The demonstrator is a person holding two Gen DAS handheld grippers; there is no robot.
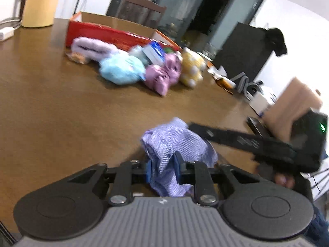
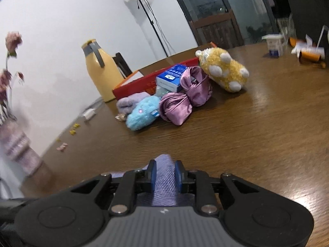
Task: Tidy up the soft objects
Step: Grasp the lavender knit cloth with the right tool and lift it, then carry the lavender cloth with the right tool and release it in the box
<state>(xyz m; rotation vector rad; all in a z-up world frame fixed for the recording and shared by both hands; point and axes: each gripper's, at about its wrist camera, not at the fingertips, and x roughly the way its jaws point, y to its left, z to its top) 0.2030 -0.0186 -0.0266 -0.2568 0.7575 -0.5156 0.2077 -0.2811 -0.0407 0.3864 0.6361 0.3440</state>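
Here, in the left wrist view, the left gripper (image 1: 162, 167) pinches a lilac mesh cloth (image 1: 174, 144) near the tabletop's (image 1: 61, 103) near edge; the right gripper (image 1: 195, 126) reaches in, tilted, gripping the same cloth. In the right wrist view, its pads clamp the cloth. The blue box's (image 2: 171, 78) print is unreadable.

The cloth (image 1: 174, 144) lies on the table (image 1: 61, 107), before the toys (image 1: 164, 70) and box (image 1: 115, 33).
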